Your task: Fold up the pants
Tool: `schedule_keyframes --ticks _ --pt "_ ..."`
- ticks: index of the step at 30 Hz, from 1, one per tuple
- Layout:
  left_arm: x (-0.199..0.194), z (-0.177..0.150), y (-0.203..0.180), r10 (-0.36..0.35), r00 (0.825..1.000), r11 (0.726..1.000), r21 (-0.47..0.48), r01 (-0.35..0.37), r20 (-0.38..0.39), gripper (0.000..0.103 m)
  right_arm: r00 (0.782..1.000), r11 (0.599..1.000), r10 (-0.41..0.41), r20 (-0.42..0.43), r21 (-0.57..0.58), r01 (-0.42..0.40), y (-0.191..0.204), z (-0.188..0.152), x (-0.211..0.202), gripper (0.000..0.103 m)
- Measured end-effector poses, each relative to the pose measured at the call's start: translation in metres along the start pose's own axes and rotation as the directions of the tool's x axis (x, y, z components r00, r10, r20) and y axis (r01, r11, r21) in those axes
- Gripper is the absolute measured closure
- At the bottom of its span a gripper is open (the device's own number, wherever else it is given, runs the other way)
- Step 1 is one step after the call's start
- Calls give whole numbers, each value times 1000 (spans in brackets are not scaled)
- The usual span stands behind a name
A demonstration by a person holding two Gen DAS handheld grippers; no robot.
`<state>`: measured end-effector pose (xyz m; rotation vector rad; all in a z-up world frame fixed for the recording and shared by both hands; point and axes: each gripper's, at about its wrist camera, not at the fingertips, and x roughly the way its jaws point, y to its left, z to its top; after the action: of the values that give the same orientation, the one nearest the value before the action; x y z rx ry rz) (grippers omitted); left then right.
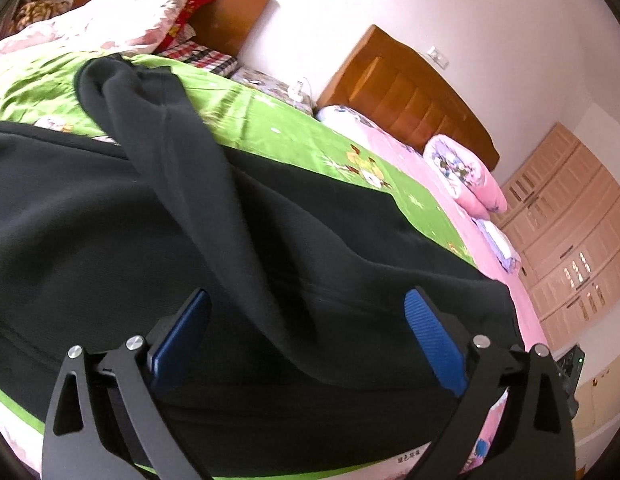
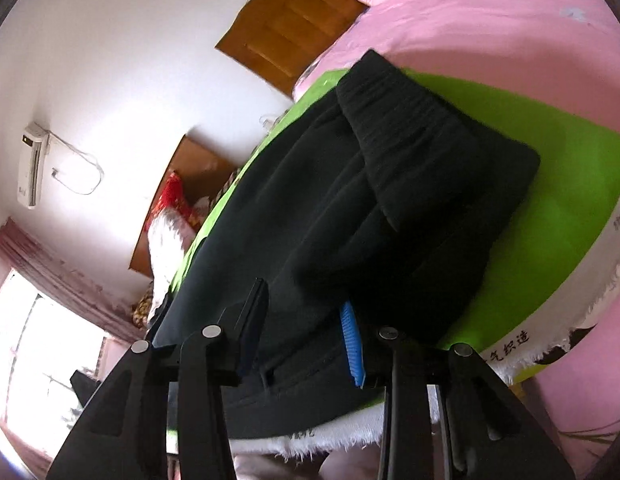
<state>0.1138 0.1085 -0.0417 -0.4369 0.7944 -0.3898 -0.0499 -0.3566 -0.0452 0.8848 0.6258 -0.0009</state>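
Observation:
Black pants (image 1: 109,216) lie spread on a green sheet (image 1: 269,120) on the bed. One long part of them is laid diagonally over the rest and runs down between the fingers of my left gripper (image 1: 307,294). That gripper is open wide, and its blue pads (image 1: 434,340) stand clear of the cloth. In the right wrist view the pants (image 2: 310,200) show a ribbed waistband (image 2: 398,120) folded over on top. My right gripper (image 2: 303,294) stands a little open at the near edge, with black cloth between its fingers and the blue pad (image 2: 352,344) bare.
A pink bedspread (image 1: 406,160) lies beside the green sheet, with rolled quilts (image 1: 466,172) and pillows (image 1: 149,12) at the wooden headboards (image 1: 410,92). Wooden cabinets (image 1: 570,232) stand at the right. A white fringed edge (image 2: 310,436) borders the sheet near me.

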Motion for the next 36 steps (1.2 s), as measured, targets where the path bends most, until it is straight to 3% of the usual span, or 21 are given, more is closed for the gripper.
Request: schedule_keyframes --ticks 4,12,14,16,17,18,20,21,25,29,33,36 --pt "-7 2 16 24 1000 999 -36 -24 8 5 998 999 -6 63 -45 9 5 -6 -5 91" --pt "-11 18 21 26 1000 997 -66 -27 -16 2 994 987 -9 113 -158 27 19 -1 -13 92" --pt "2 26 15 113 992 992 -41 -116 -53 5 994 986 -6 114 -162 25 17 0 -13 92" --pt "16 31 11 172 981 985 -10 -174 -89 54 994 986 1 112 -168 18 18 5 -12 92" --pt "22 35 12 185 976 983 1 -186 -111 86 994 985 6 112 -173 14 19 8 -12 92" --pt "23 39 14 184 977 983 -1 -185 -110 91 994 984 12 112 -179 8 21 11 -13 92" --pt "8 46 13 135 990 991 -14 -136 -48 94 993 981 32 117 -194 -9 29 25 -12 92" --pt "-12 49 6 128 992 992 -3 -128 21 94 991 980 46 122 -197 -21 33 29 -15 92" --pt "-74 48 -16 81 987 995 40 -87 140 94 984 968 97 149 -243 -59 46 45 -39 92" --pt "-90 15 -21 121 988 986 106 -131 95 92 993 972 78 84 -230 -57 26 33 -52 92" --pt "-53 -22 7 153 987 986 81 -149 -51 92 1000 986 -14 -21 -163 10 -16 2 -38 92" --pt "-37 -33 14 213 975 972 116 -205 -59 90 999 993 -9 -35 -118 5 -34 -8 -36 92"
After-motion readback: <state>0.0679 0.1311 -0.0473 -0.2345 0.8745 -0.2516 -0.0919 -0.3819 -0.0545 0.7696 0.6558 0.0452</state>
